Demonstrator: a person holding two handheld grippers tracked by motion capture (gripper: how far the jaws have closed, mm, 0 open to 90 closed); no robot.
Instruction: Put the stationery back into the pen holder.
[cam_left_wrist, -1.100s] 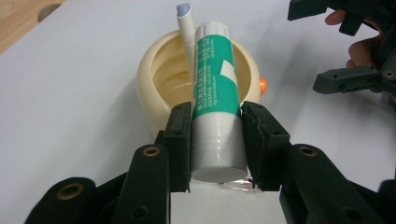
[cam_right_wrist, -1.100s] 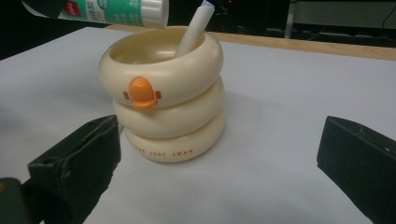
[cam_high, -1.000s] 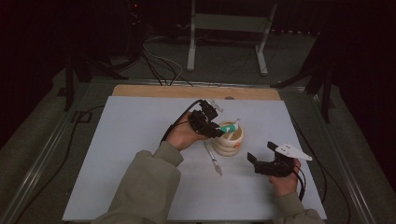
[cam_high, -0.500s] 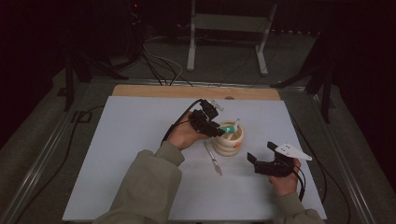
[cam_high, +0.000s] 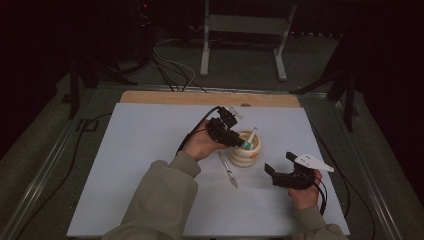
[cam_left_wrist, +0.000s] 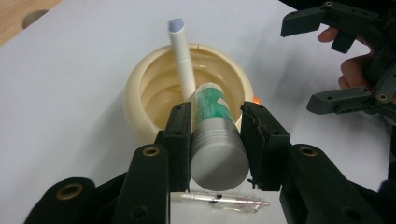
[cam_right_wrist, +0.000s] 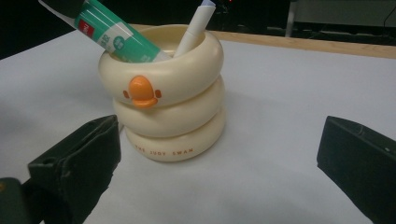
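We see the green-and-white glue stick (cam_left_wrist: 212, 135) tilted, grey cap end toward us, its lower end dipping over the rim into the cream ring-stacked duck holder (cam_right_wrist: 170, 100). The holder stands upright on the counter (cam_high: 150, 150), orange beak on its front, a white pen (cam_left_wrist: 183, 60) leaning inside it.

Tabletop (cam_high: 150, 165): flat white sheet over a wooden board, the wood exposed as a strip along the far edge. Standing directly on it, a cream ring-stacked plastic holder (cam_high: 245, 155) with an orange duck bill. A slim clear pen (cam_high: 228, 170) lies flat just beside the holder's near-left side.
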